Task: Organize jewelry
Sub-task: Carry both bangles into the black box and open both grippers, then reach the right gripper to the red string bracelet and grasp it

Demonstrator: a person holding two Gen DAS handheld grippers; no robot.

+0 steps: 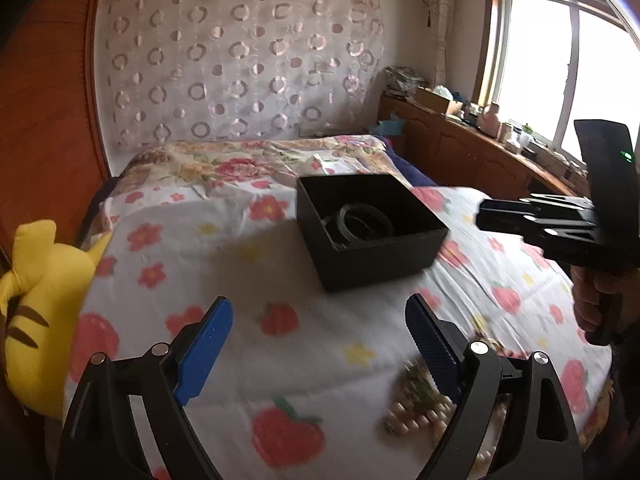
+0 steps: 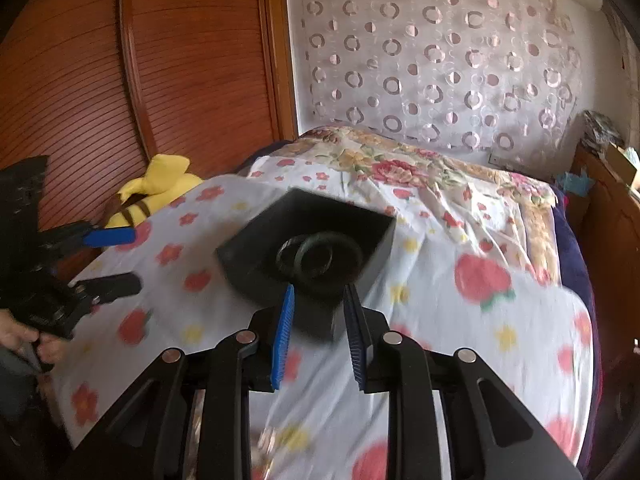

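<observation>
**Both grippers empty over the bed, box ahead**

Black box (image 1: 372, 232) sits open-topped on the floral bedsheet (image 1: 248, 344); inside it lie dark bangles (image 1: 362, 220), at least two rings overlapping, resting on the box floor toward its nearer wall; exact count unclear.

Left gripper (image 1: 320, 344): jaws spread wide, nothing between the blue pads, only sheet showing in the gap; box lies ahead of the jaws and a little to their right, clear of both fingertips, no contact; a pile of pale beads (image 1: 420, 408) lies on the sheet just beside and partly under the right finger, outside the gap; whether the finger touches it cannot be told, blur and occlusion.

Right gripper (image 2: 318, 308): jaws parted narrowly, pads not pressing on anything; the near corner of the box shows in the gap between the fingertips, bangles just beyond the tips and in line with them; whether the tips touch the box wall cannot be told, frame is motion-blurred.

In the left view the right gripper comes in from the right edge, held by a hand (image 1: 592, 300), level with the box and beside it.

Yellow plush (image 1: 36, 300) sits at the left edge of the bed, well apart from box and jaws.
</observation>
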